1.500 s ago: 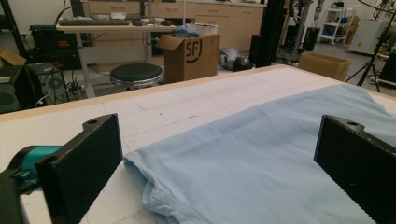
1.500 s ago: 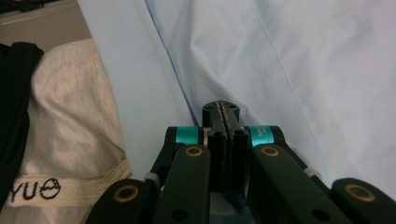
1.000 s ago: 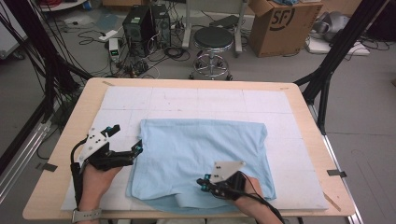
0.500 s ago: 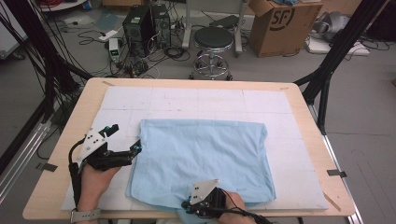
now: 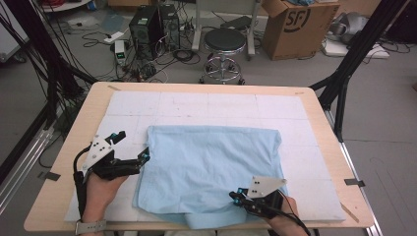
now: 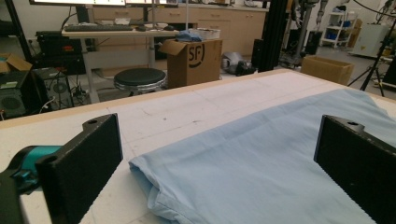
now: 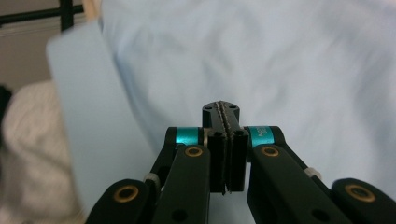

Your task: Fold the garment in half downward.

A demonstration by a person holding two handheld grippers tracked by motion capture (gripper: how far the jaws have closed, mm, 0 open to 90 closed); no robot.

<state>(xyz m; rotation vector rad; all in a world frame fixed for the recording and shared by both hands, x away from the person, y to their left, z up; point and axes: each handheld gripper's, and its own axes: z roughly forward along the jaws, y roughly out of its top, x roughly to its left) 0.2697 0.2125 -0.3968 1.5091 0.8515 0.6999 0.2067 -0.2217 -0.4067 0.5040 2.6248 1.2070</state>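
Item: light blue cloth point(image 5: 209, 172), folded, lying flat on the white mat point(image 5: 216, 108) that covers the wooden surface point(image 5: 319, 105), toward the person's side. Its near edge droops over the front rim of the surface in the high view, and the bottom of the frame cuts that hanging part off. Fabric plain, no print, softly creased; the left edge shows stacked layers with a rounded fold in the left tool's view point(image 6: 154, 186). Left tool point(image 5: 129, 164): released, jaws standing wide apart, just beside the cloth's left edge; whether a jaw tip touches the fabric cannot be told. In its own view the two jaws straddle the cloth corner without pressing it. Right tool point(image 5: 242, 197): clenched, pads pressed together, at the cloth's near right part; whether any fabric is caught between the pads cannot be made out. Its own view is blurred, the cloth point(image 7: 289, 60) behind the closed pads. The right hand point(image 5: 285, 216) is partly cut off by the frame edge.
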